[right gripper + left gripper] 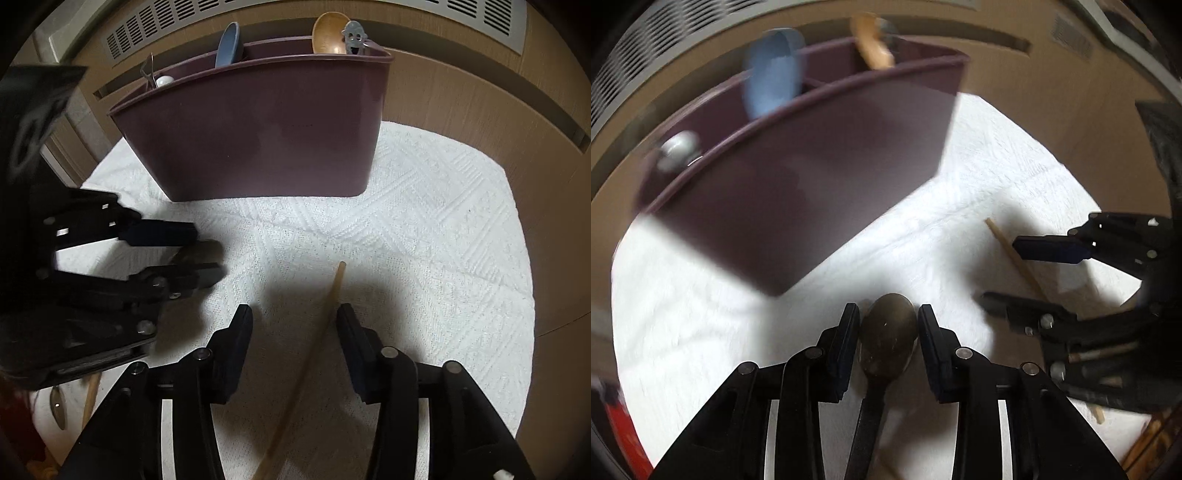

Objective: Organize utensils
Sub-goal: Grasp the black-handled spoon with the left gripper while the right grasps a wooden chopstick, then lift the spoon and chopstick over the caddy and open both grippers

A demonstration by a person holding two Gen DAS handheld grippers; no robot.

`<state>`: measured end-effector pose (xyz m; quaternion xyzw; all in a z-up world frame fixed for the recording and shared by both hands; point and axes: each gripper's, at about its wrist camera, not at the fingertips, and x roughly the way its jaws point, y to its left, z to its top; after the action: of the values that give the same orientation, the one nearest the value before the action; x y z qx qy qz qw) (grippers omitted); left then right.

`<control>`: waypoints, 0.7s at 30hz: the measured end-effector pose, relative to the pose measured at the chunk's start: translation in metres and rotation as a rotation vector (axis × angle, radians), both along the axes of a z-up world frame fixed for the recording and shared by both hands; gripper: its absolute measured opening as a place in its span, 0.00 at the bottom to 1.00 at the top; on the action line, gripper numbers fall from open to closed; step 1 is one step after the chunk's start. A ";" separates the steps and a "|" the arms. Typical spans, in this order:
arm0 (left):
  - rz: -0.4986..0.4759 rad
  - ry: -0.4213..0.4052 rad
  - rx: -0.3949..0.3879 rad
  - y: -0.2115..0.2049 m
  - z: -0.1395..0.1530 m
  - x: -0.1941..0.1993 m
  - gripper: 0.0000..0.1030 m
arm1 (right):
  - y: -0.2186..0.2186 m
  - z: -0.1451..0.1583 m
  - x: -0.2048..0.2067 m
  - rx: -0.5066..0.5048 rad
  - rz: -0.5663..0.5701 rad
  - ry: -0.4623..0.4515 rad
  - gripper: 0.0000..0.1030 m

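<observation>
A maroon utensil caddy (812, 177) (258, 136) stands on a white towel (979, 177) (424, 229). It holds a blue spoon (229, 44), a wooden spoon (327, 33), a grey character-shaped utensil (354, 37) and a white-tipped one (162, 80). My left gripper (888, 323) (201, 254) has its fingers around the bowl of a dark metal spoon (888, 332) (201, 251), held above the towel. My right gripper (295, 321) (1001, 271) is open, its fingers on either side of a chopstick (332, 295) (1004, 240) that lies on the towel.
A wood-grain surface (480, 110) lies under the towel, with a white vent grille (369, 7) behind. More utensils (59, 406) lie at the towel's left edge, including a wooden handle (90, 398). Something red (624, 432) sits at the left.
</observation>
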<state>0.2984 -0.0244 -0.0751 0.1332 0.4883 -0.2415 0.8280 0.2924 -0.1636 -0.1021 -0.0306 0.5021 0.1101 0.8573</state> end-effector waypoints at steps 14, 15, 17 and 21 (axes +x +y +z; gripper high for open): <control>0.222 -0.168 -0.110 0.056 0.058 -0.052 0.33 | 0.023 0.016 -0.020 -0.040 0.050 -0.032 0.05; 0.225 -0.182 -0.120 0.051 0.062 -0.052 0.32 | 0.021 0.023 -0.024 -0.027 0.050 -0.047 0.05; 0.226 -0.228 -0.147 0.048 0.077 -0.059 0.32 | 0.013 0.043 -0.041 -0.001 0.051 -0.097 0.05; 0.213 -0.329 -0.197 0.041 0.119 -0.074 0.32 | 0.010 0.098 -0.064 0.050 0.053 -0.232 0.05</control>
<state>0.2240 0.0165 0.0437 0.0372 0.3320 -0.1742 0.9263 0.2282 -0.1532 -0.0043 -0.0352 0.3956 0.1407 0.9069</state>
